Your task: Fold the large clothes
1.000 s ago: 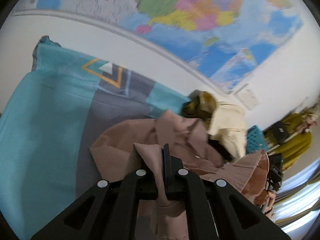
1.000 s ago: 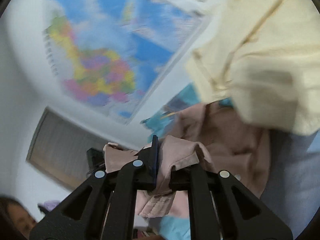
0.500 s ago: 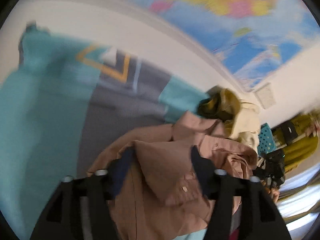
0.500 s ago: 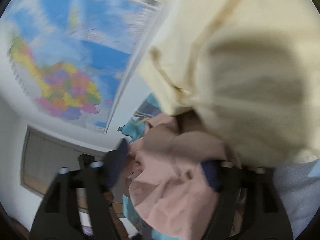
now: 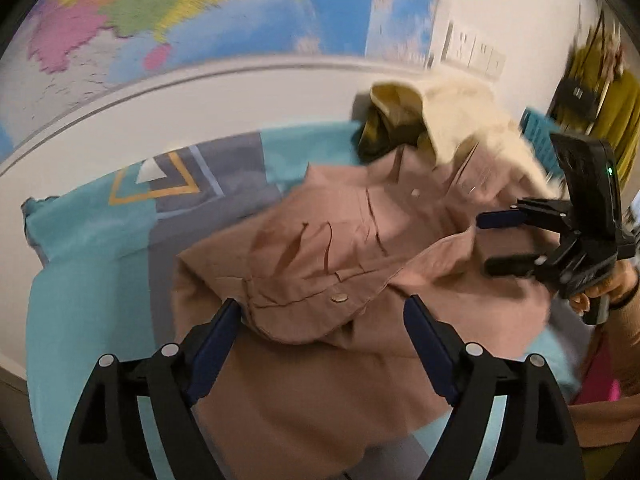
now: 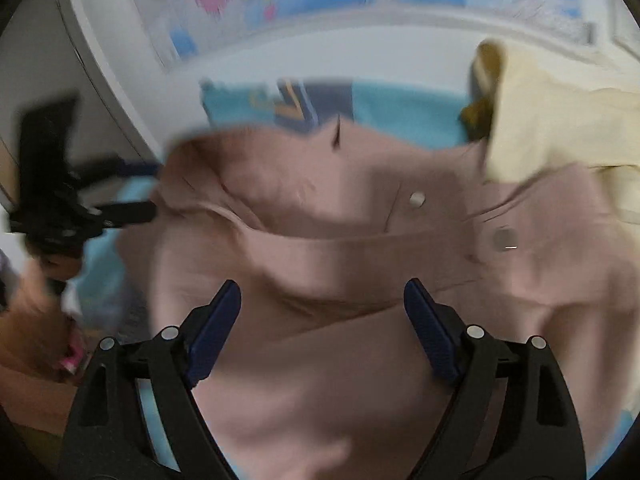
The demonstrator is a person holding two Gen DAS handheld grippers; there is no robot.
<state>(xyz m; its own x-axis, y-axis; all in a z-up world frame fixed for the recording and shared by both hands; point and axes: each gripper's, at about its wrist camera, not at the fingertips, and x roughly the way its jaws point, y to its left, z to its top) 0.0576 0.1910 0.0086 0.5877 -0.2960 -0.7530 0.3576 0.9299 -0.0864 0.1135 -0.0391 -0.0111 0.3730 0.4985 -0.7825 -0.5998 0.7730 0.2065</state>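
Note:
A dusty-pink button shirt (image 5: 340,264) lies crumpled on the teal and grey bed cover (image 5: 92,260). My left gripper (image 5: 322,304) hovers over its folded placket; the jaws are opening, wide apart, and the cloth lies below them, not pinched. My right gripper (image 5: 482,244) appears at the right of the left wrist view, above the shirt's right side. In the right wrist view the right gripper (image 6: 322,284) stands over the pink shirt (image 6: 340,232), jaws opening with nothing gripped. The left gripper (image 6: 154,189) shows blurred at the shirt's left edge.
A cream garment (image 5: 460,120) and an olive one (image 5: 384,128) are piled at the back of the bed, touching the shirt's far edge. A world map (image 5: 200,12) covers the wall behind. A teal basket (image 5: 538,136) and hanging yellow clothes (image 5: 612,92) stand at the right.
Both grippers were shut on folds of the pink shirt; they have opened and let it drop onto the bed. Both hands rolled and swung, the right one away from the cream garment.

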